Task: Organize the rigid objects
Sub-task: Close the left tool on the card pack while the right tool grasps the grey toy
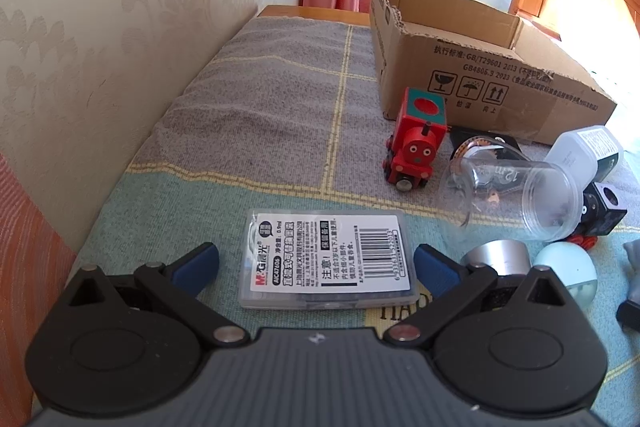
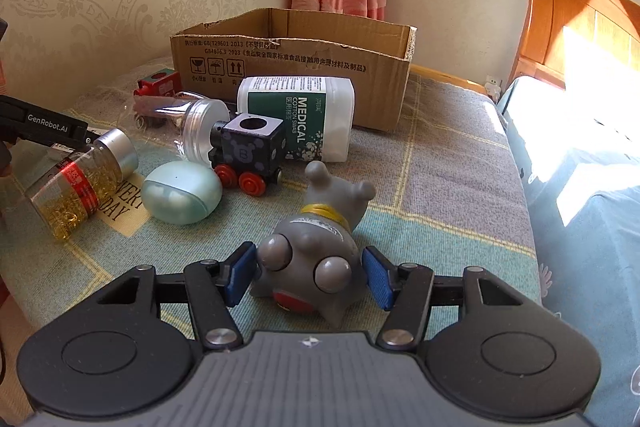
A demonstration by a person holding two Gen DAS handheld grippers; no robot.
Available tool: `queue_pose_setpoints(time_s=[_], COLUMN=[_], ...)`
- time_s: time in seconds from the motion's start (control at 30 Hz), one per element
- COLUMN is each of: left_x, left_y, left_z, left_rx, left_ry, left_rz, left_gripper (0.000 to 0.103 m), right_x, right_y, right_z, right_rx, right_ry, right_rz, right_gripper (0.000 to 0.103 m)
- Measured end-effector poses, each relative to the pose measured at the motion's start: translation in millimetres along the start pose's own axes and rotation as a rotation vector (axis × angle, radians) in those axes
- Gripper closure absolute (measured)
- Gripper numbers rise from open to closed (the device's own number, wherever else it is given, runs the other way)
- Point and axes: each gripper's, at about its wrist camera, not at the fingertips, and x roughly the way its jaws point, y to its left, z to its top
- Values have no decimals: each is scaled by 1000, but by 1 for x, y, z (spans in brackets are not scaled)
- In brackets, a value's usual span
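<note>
At the bottom centre of the right wrist view, the right gripper (image 2: 307,275) is seen narrowed around a grey toy figure (image 2: 316,255) — the left pad touches its head, the right pad looks just short of it, so a firm hold cannot be confirmed. The figure lies on the checked cloth (image 2: 448,187) and is judged light and rubbery; its rounded head is best pinched across the widest part. The cardboard box (image 2: 296,67) stands at the upper centre.

In the left wrist view, the left gripper (image 1: 316,265) is spread wide, holding nothing, around a flat plastic case (image 1: 326,259) — stiff, slippery.
</note>
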Motion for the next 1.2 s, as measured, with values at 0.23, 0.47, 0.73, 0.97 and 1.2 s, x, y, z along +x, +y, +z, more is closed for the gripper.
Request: queue_pose_setpoints(time_s=[0.23, 0.47, 0.73, 0.97, 1.2], left_x=[0, -1, -2, -4, -2], left_y=[-1, -1, 0, 0, -8], left_z=[-1, -3, -4, -7, -5], left_rx=[-4, -2, -7, -21, -49], left_ry=[4, 6, -1, -24, -42], left_rz=[4, 2, 4, 9, 36], left_gripper=[0, 0, 0, 0, 0], right_x=[-23, -31, -5, 10, 12], right_y=[10, 21, -21, -16, -17], right_z=[-12, -10, -11, -9, -9], right_rx=[-5, -99, -142, -189, -196], right_ry=[13, -25, 14, 10, 2], right_rz=[124, 92, 168, 227, 233], right_gripper=[25, 3, 0, 0, 0])
